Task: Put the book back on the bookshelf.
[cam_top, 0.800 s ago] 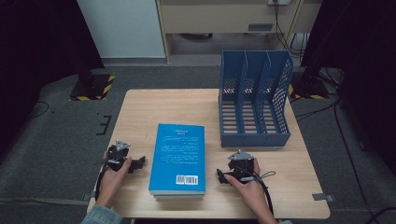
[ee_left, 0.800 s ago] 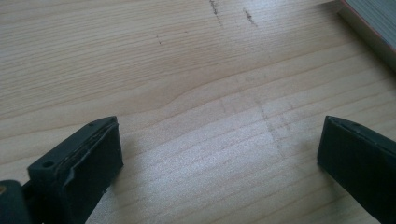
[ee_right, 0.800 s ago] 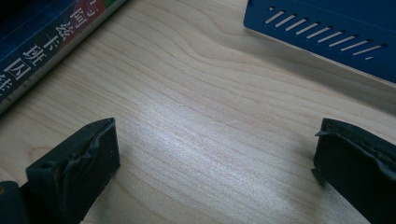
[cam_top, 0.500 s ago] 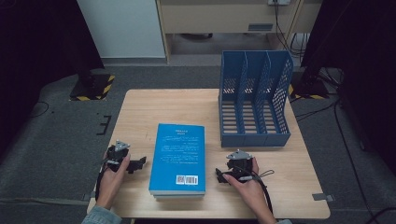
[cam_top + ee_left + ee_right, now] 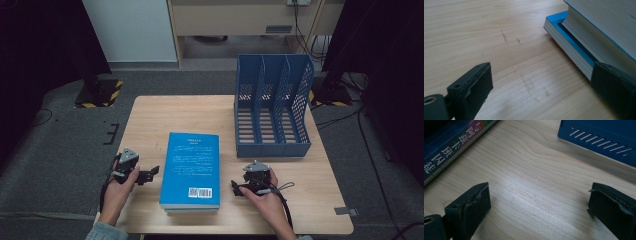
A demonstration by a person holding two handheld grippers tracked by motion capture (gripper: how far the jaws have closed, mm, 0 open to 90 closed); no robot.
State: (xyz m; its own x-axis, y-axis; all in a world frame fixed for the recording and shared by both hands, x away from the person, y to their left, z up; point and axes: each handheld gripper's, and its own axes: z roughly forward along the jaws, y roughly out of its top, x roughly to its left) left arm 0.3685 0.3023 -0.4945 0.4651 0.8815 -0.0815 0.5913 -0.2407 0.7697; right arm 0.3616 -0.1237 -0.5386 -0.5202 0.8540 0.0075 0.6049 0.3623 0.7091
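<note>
Grey carpet and dark curtains ring a pale wooden table [image 5: 165, 112], whose bare top carries just two kinds of thing. Largest is the blue perforated file rack [image 5: 272, 107], three slots wide, standing upright toward the far right corner with its open front facing the person. Next come the books: a blue-covered book [image 5: 191, 167] lies flat, back cover and barcode up, near the middle of the near edge, stacked on at least one other book [image 5: 564, 37] whose blue cover and page block jut out underneath in the left gripper view.

Smallest are the tools. Left gripper [image 5: 141, 175] rests low on the wood just beside the stack's left side, jaws released and spread wide, one of them right against the lower book's page edge, nothing between them. Right gripper [image 5: 242, 187] sits just off the stack's right side, below the rack's front lip, jaws equally released over bare wood.

Judged from this, the work is at the approach: both hands flank the stack and nothing is gripped yet. The next move likely calls for closing in on the top book's edges and lifting it off cleanly, then standing it upright into a rack slot.
</note>
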